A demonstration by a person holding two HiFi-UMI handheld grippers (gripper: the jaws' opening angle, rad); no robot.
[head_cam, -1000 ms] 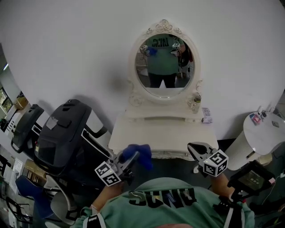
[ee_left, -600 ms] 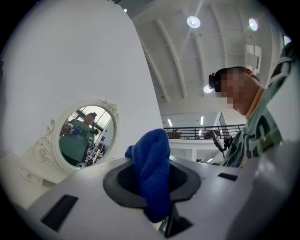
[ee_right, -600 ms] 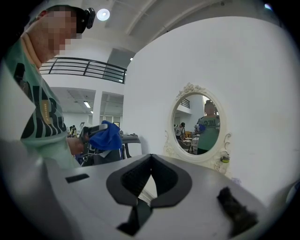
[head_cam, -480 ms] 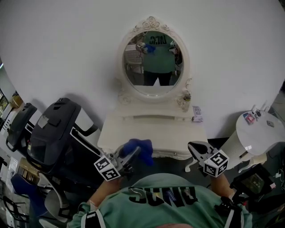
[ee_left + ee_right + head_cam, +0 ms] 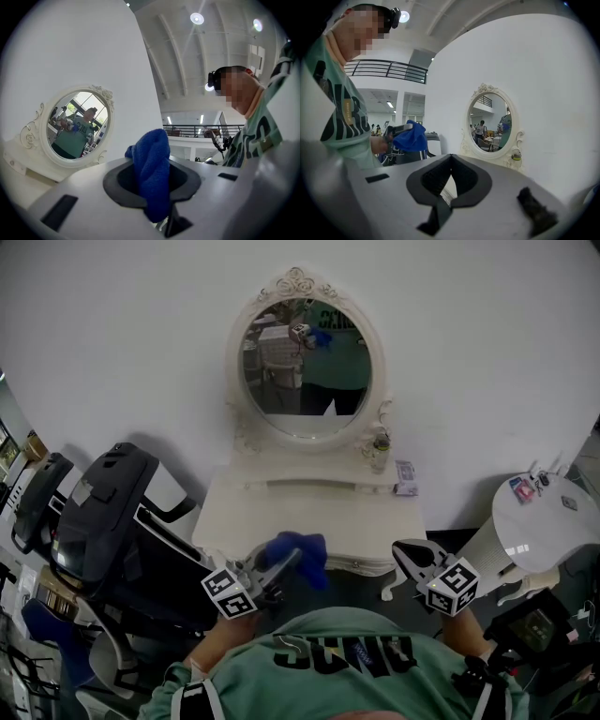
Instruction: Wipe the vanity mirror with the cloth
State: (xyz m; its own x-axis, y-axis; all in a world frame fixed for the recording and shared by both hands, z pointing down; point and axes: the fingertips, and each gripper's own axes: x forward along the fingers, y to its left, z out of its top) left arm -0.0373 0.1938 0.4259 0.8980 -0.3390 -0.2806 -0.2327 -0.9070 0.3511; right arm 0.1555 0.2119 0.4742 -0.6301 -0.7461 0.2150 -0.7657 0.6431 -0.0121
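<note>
Gripping the blue cloth (image 5: 298,554), left gripper (image 5: 272,570) seems in approach step, right gripper (image 5: 412,559) closed & empty; next needs reach to vanity mirror (image 5: 305,367) at 12 o'clock.

I count one vanity mirror (image 5: 305,371) and one white desk (image 5: 309,512) under it. One blue cloth (image 5: 298,554). Two grippers: the left gripper (image 5: 281,566) and the right gripper (image 5: 408,557). On the desk, one small bottle (image 5: 378,454) and one small packet (image 5: 405,478). Besides these, one round white table (image 5: 544,521), one big dark machine (image 5: 94,512) and one person (image 5: 342,662).
</note>
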